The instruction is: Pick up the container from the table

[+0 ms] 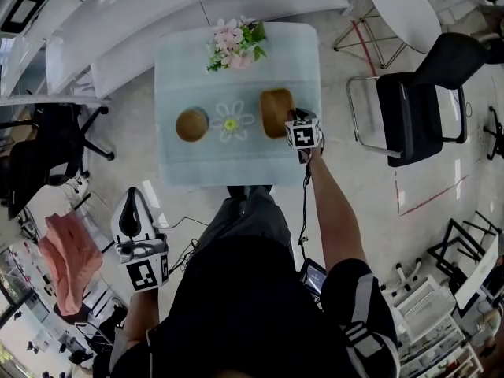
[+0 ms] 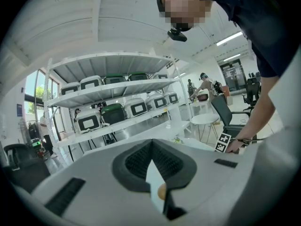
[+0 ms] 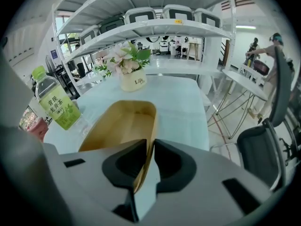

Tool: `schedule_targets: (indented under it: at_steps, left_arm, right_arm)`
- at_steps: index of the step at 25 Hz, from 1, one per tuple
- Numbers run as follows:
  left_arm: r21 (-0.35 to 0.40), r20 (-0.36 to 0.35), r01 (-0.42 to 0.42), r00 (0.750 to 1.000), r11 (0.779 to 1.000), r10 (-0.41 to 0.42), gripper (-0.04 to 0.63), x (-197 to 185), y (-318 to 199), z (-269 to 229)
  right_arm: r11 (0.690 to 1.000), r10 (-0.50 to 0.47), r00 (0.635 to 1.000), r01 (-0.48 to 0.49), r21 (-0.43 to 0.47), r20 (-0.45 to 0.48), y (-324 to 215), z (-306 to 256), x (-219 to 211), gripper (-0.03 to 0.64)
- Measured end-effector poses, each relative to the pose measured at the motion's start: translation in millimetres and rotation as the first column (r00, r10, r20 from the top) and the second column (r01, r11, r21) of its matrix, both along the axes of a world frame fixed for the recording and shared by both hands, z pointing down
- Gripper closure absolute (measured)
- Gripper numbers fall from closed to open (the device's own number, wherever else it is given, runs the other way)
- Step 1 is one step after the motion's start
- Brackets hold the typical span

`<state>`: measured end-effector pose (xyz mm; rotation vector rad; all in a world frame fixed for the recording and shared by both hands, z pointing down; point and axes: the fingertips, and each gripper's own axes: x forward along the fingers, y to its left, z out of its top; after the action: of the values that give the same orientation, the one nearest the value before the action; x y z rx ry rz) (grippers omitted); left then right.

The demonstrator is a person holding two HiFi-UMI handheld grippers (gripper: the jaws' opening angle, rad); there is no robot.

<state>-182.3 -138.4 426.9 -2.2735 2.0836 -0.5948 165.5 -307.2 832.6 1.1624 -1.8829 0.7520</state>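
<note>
- The container (image 1: 276,113) (image 3: 122,126), a tan open tray with rounded corners, lies on the right part of the table (image 1: 236,168), its long side running away from the person. It looks empty inside.
- The right gripper (image 1: 299,124) (image 3: 150,147) comes down on the container's near right edge. In the right gripper view its jaws are clenched on the container's thin right wall, one pad inside the wall and one outside.
- The person's right arm (image 1: 331,211) reaches out over the near table edge to that gripper.
- A bottle (image 1: 230,123) (image 3: 54,102) with a green cap and green label stands upright just left of the container, apart from it.
- A round brown bowl (image 1: 191,124) sits further left, beyond the bottle.
- A pot of pink flowers (image 1: 235,44) (image 3: 129,65) stands at the far edge of the table, behind the container and well apart from it.
- The left gripper (image 1: 138,227) (image 2: 151,145) hangs low at the person's left side, off the table and well away from the container. Its jaws are pressed together, with nothing between them.
- A black chair (image 1: 417,109) stands to the right of the table.
- White shelves (image 2: 117,107) with cases on them show beyond the left gripper.
- A pink cloth (image 1: 67,258) lies on the floor at the far left.
</note>
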Motion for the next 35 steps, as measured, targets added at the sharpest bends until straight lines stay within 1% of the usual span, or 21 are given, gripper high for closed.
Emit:
schedule_targets:
  at_steps: [3, 7, 10, 14, 16, 19, 24, 30, 35]
  left_arm:
    - [0.000, 0.000, -0.006, 1.000, 1.000, 0.006, 0.592, 0, 1, 1]
    - [0.018, 0.020, -0.014, 1.000, 1.000, 0.014, 0.592, -1, 2, 0]
    - [0.000, 0.002, -0.004, 1.000, 1.000, 0.004, 0.592, 1, 2, 2]
    - [0.003, 0.000, -0.018, 1.000, 1.000, 0.018, 0.592, 3, 4, 2]
    - [0.005, 0.001, -0.019, 1.000, 1.000, 0.019, 0.592, 4, 4, 3]
    - [0.016, 0.020, -0.019, 1.000, 1.000, 0.018, 0.592, 2, 3, 1]
    - [0.015, -0.012, -0.028, 1.000, 1.000, 0.028, 0.592, 6, 2, 1]
    - [0.027, -0.003, -0.042, 0.999, 0.999, 0.042, 0.592, 9, 2, -1]
    - [0.049, 0.005, -0.052, 0.999, 0.997, 0.051, 0.592, 9, 1, -4]
  right_arm:
    - [1.000, 0.000, 1.000, 0.000, 0.013, -0.019, -2, -1, 1, 0.579]
    - [1.000, 0.008, 1.000, -0.008, 0.020, -0.028, -4, -2, 2, 0.591]
    - [0.999, 0.019, 0.999, -0.018, 0.027, -0.032, -4, -3, 2, 0.597]
    - [0.999, 0.028, 0.999, -0.027, 0.029, -0.030, -3, -3, 3, 0.600]
    - [0.999, 0.036, 0.999, -0.035, 0.031, -0.023, -3, -4, 3, 0.600]
    - [0.998, 0.057, 0.998, -0.056, 0.039, -0.014, -2, -8, 5, 0.601]
    - [0.994, 0.094, 0.995, -0.095, 0.053, 0.013, 2, -23, 10, 0.603]
    - [0.983, 0.168, 0.984, -0.172, 0.071, 0.056, 8, -41, 24, 0.603]
    - [0.972, 0.200, 0.976, -0.209, 0.109, 0.089, 16, -67, 29, 0.603]
